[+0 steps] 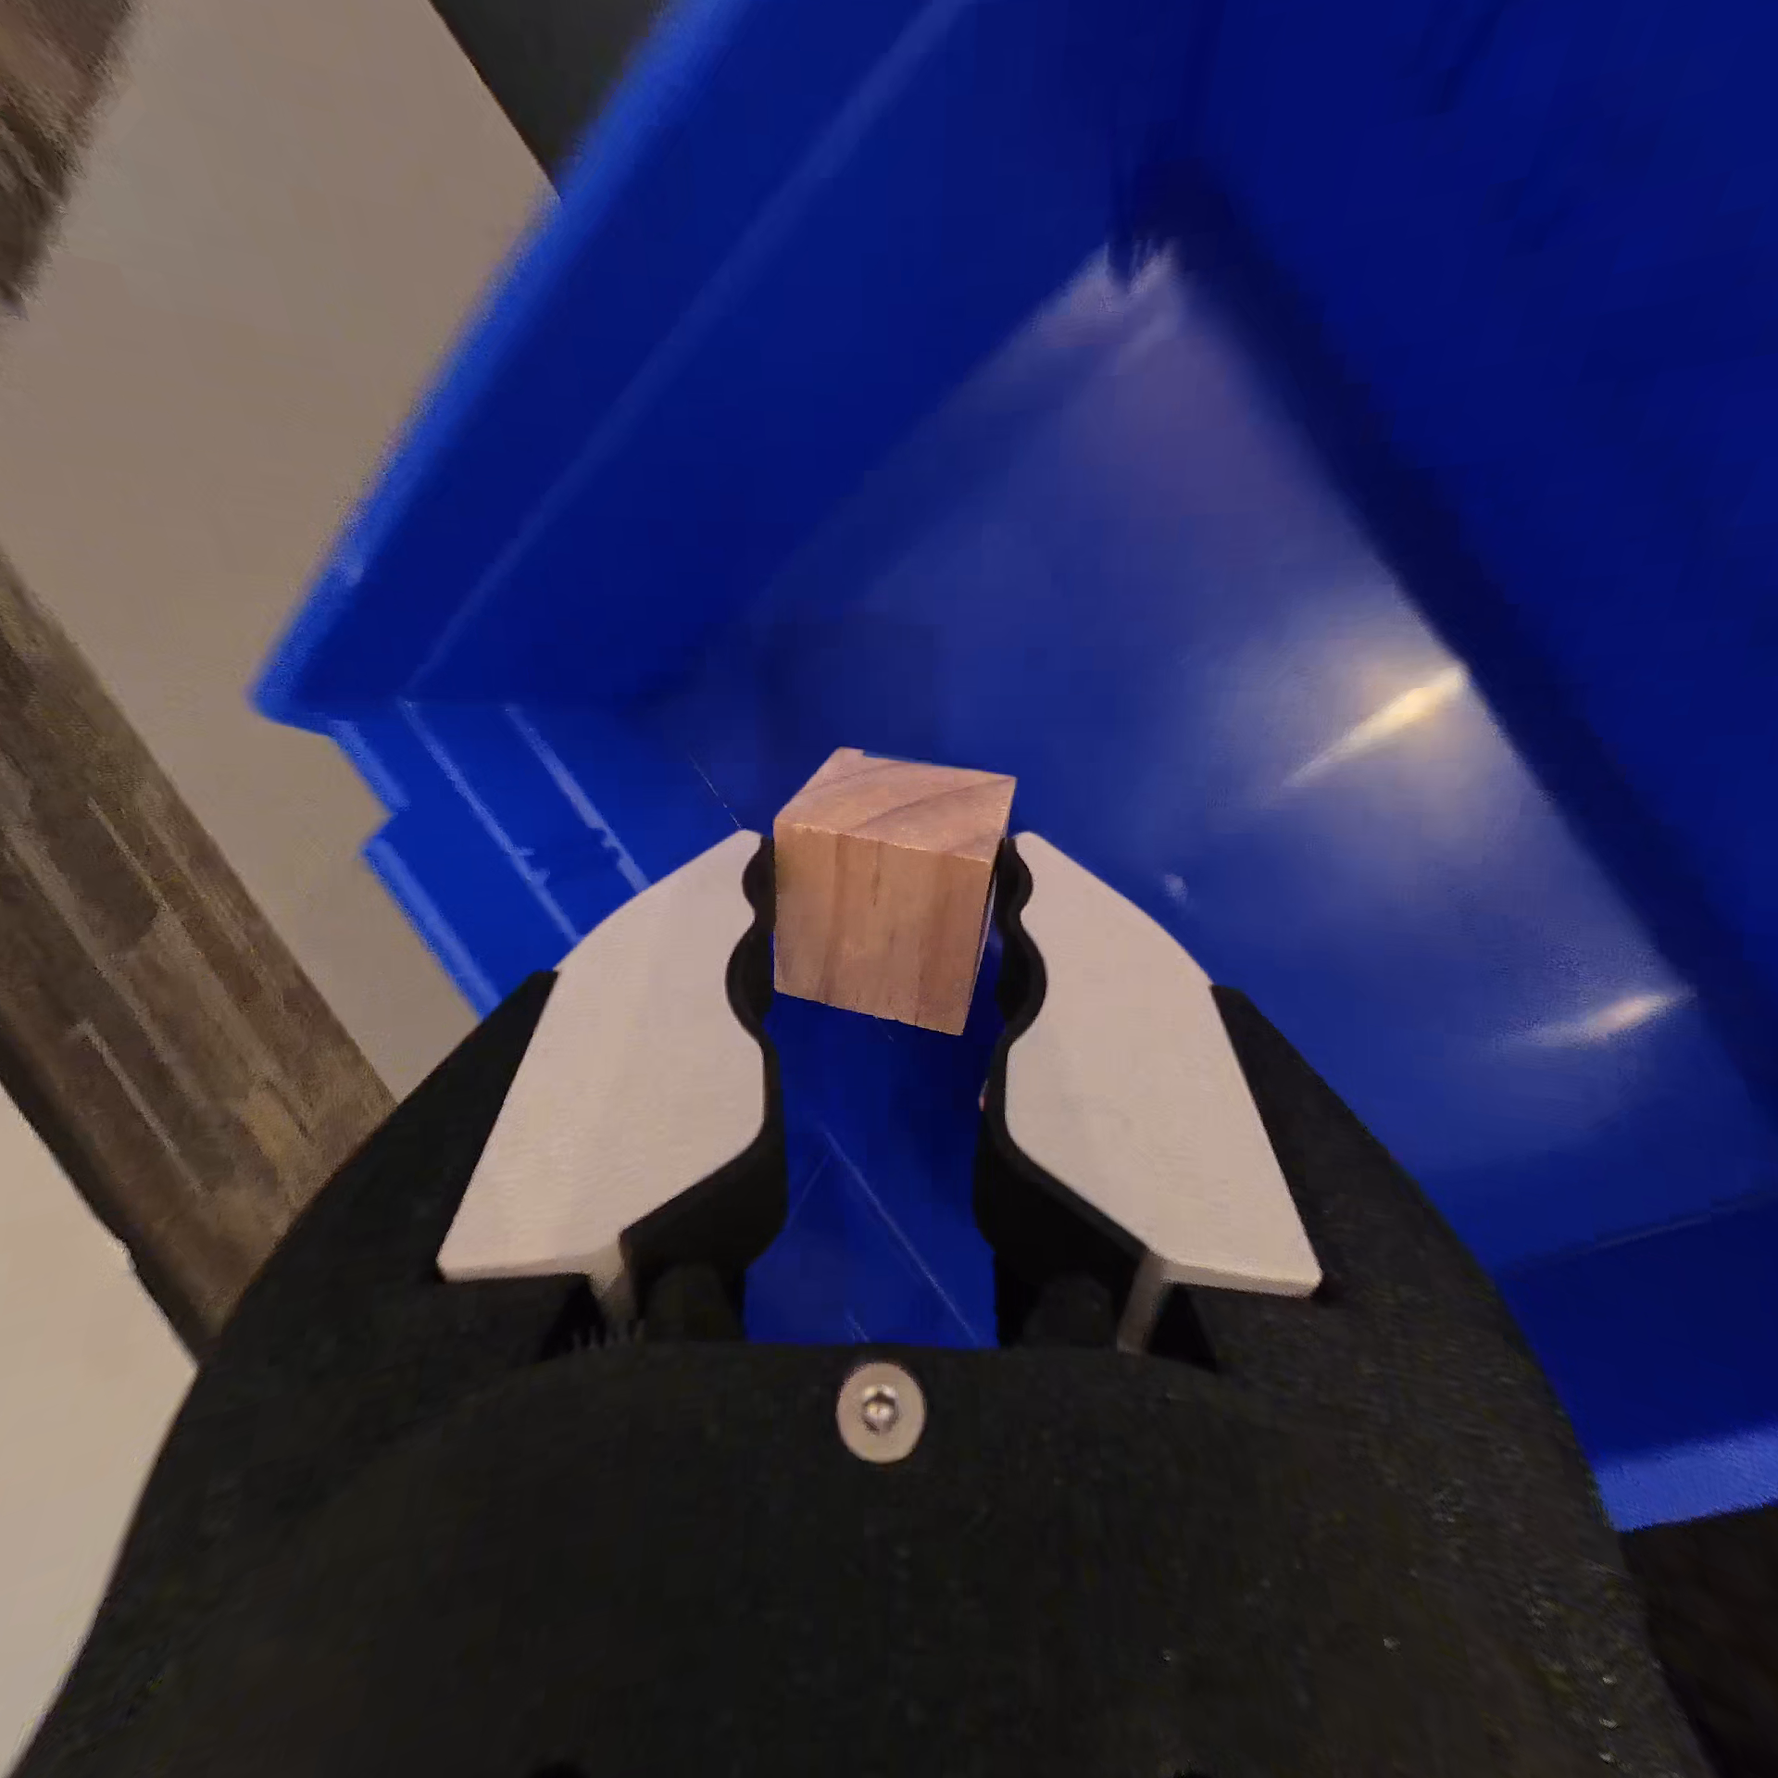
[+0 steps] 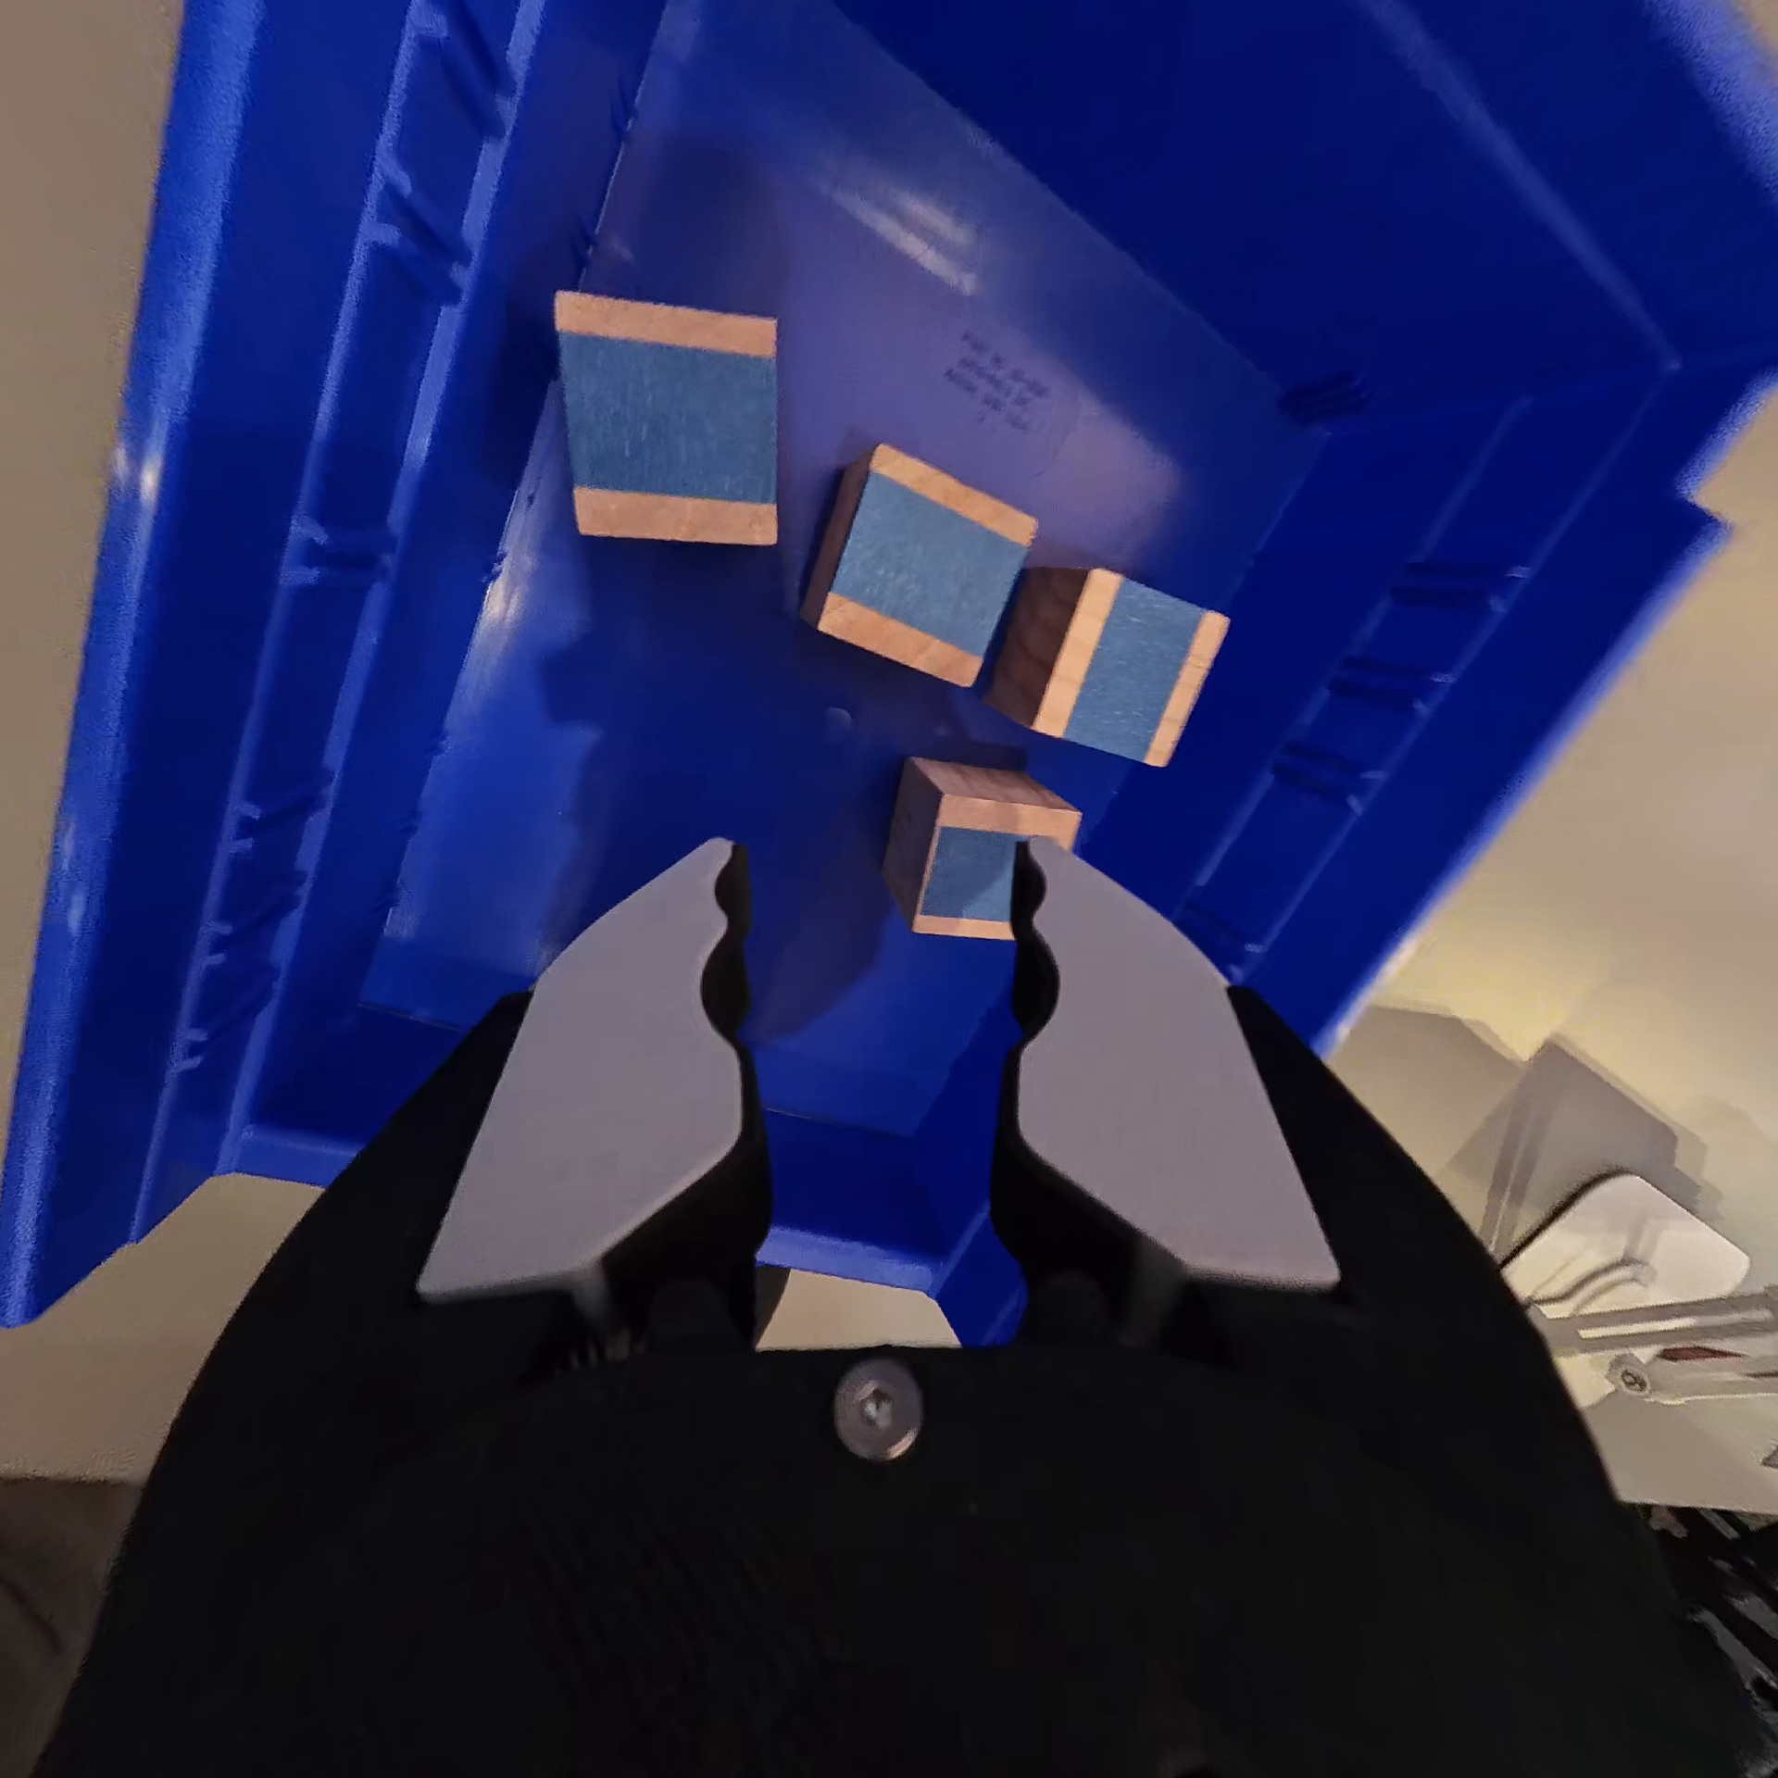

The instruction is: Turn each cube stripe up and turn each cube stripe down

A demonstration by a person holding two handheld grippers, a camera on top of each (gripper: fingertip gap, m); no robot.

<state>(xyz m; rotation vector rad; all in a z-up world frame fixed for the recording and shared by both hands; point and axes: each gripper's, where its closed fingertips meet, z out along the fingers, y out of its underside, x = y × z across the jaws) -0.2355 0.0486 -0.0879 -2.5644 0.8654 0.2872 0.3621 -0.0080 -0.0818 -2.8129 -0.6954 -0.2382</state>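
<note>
In the left wrist view my left gripper (image 1: 890, 866) is shut on a plain wooden cube (image 1: 885, 904). Both black pads press its sides and hold it above the blue bin (image 1: 1251, 481); no stripe shows on the faces I see. In the right wrist view my right gripper (image 2: 880, 866) is open and empty over the bin floor (image 2: 596, 818). Several wooden cubes lie there with their blue stripe up: one at the far left (image 2: 669, 428), two touching in the middle (image 2: 924, 568) (image 2: 1126, 669), and a nearer one (image 2: 972, 856) just beyond my right fingertip (image 2: 1044, 866).
The bin's ribbed walls (image 2: 289, 673) surround the cubes. It stands on a beige table (image 1: 241, 337). A grey wood-look strip (image 1: 144, 962) runs at the left. White equipment with cables (image 2: 1616, 1251) lies to the right of the bin.
</note>
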